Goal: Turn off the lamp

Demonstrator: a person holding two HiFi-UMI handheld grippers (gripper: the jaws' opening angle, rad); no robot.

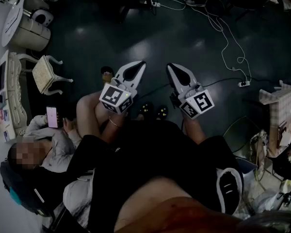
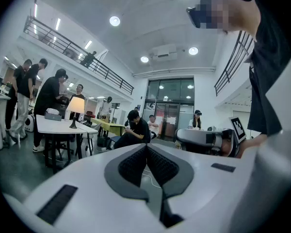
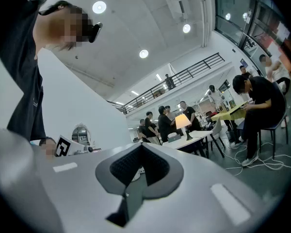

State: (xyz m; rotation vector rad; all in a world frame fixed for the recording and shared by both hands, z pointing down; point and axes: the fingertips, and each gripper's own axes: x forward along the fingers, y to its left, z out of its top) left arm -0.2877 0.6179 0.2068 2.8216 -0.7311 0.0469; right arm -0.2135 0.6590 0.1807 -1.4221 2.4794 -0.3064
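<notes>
**Both grippers closed and empty, lamp glowing across the room**

The dark floor is spreading out beneath the person, who is reaching both arms forward side by side. A white desk is standing well away across the room, with several people gathering beside it. The left gripper is pointing level and straight ahead, its jaws pressing together pad to pad with nothing between them. The right gripper is sitting just beside it, tipping very slightly upward, its jaws likewise meeting fully and gripping nothing. The two grippers are angling a little toward each other at their tips. The lamp is standing upright on the desk with its shade glowing, well apart from both grippers. It is showing to the left of the jaws in the left gripper view and to the right of them in the right gripper view.
</notes>
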